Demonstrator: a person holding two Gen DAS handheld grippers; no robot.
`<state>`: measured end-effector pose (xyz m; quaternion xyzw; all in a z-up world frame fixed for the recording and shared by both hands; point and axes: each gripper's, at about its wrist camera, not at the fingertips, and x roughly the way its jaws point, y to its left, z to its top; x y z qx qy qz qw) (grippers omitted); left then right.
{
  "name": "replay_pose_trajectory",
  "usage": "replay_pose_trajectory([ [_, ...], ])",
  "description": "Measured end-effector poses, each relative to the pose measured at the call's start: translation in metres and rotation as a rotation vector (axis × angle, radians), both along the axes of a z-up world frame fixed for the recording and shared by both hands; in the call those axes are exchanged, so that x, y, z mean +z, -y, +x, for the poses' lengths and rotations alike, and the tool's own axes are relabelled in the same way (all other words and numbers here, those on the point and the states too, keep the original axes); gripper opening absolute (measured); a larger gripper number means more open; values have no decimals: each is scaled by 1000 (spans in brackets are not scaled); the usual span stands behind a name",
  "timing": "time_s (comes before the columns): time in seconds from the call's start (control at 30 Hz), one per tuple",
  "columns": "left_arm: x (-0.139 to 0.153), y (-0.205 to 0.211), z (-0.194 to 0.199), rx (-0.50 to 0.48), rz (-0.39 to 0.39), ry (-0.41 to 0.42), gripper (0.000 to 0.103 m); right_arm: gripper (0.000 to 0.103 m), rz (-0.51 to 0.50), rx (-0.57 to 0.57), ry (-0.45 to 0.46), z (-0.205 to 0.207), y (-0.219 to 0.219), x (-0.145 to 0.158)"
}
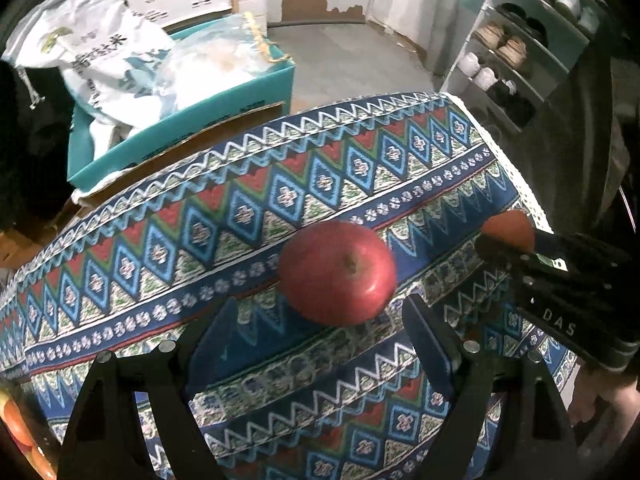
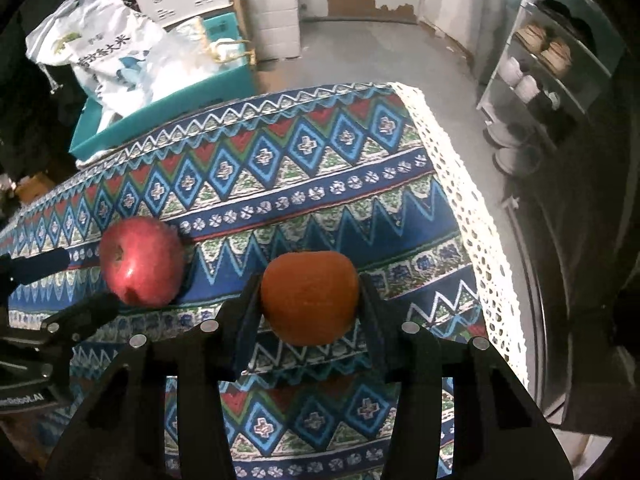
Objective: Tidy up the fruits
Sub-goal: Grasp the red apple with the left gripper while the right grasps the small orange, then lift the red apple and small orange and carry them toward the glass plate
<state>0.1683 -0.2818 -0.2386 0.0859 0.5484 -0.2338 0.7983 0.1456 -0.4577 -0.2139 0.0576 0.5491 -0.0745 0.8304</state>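
A red apple [image 1: 338, 272] lies on the patterned tablecloth [image 1: 200, 216]. My left gripper [image 1: 321, 312] stands open over it, its near side just between the two fingertips, and the pads are not touching it. In the right wrist view the same apple [image 2: 140, 260] lies left of centre, with the left gripper's fingers [image 2: 80, 312] beside it. My right gripper [image 2: 310, 288] is shut on an orange fruit [image 2: 310, 296], pads pressed on both sides, a little above the cloth. From the left wrist view that orange fruit [image 1: 510, 230] peeks out behind the right gripper's black body.
The table's lace-trimmed right edge [image 2: 472, 216] drops to a grey floor. Behind the table stands a teal box [image 1: 180, 128] holding white bags. A shoe rack [image 1: 508, 64] is at the far right. More red-orange fruit [image 1: 18, 424] shows at the lower left edge.
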Motion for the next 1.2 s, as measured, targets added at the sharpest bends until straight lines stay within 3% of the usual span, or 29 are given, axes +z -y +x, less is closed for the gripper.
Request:
replay_pose_trajectory([
  [0.43, -31, 23, 15, -6, 16, -51, 87, 46, 29, -12, -9, -2, 6, -10],
  [0.67, -45, 18, 24, 48, -19, -93, 87, 46, 51, -24, -24, -1, 6, -16],
  [0.8, -45, 16, 23, 28, -54, -97, 79, 46, 49, -8, -22, 0, 1, -15],
  [1.2, -28, 6, 8, 28, -49, -29, 79, 46, 46, 13, -9, 1, -7, -10],
])
